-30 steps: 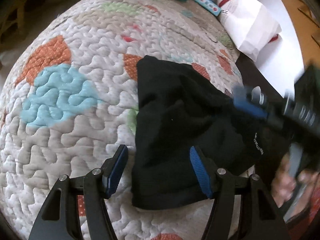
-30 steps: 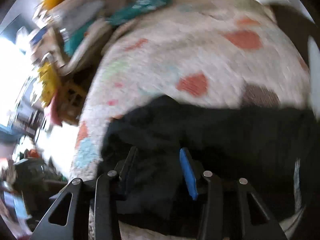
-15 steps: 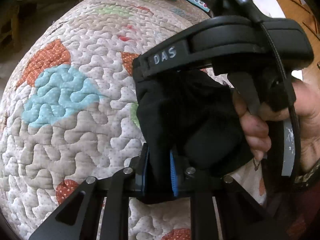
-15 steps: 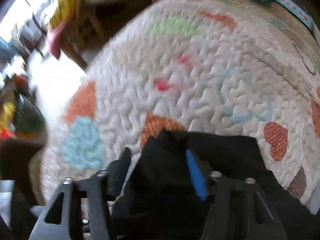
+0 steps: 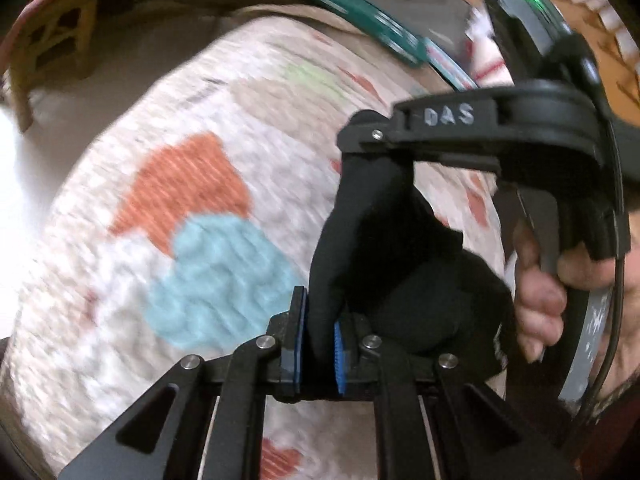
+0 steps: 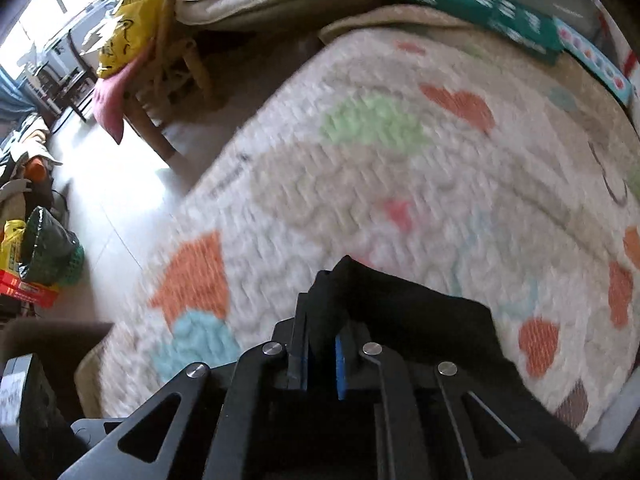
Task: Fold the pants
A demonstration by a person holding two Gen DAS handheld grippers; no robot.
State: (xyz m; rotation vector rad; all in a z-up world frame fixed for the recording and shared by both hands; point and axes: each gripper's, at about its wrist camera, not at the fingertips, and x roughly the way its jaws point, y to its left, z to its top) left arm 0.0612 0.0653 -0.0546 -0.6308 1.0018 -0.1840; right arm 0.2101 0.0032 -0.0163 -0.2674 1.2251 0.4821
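The black pants (image 5: 384,256) hang bunched between both grippers above a quilted bedspread (image 5: 192,200). My left gripper (image 5: 319,344) is shut on the near edge of the pants. My right gripper (image 6: 322,350) is shut on another corner of the pants (image 6: 400,312); it also shows in the left wrist view (image 5: 376,148), above and right of the left one, held by a hand (image 5: 540,304). The fabric is lifted off the quilt between them.
The quilt (image 6: 400,168) has orange, blue and green patches. A teal package (image 6: 472,4) lies at its far edge. A wooden chair with a yellow bag (image 6: 128,40) stands on the floor to the left. A green bag (image 6: 48,252) sits on the floor.
Both grippers have closed on the pants, first the left and then the right, and lifted the fabric off the quilt. The right gripper came in beside the left.
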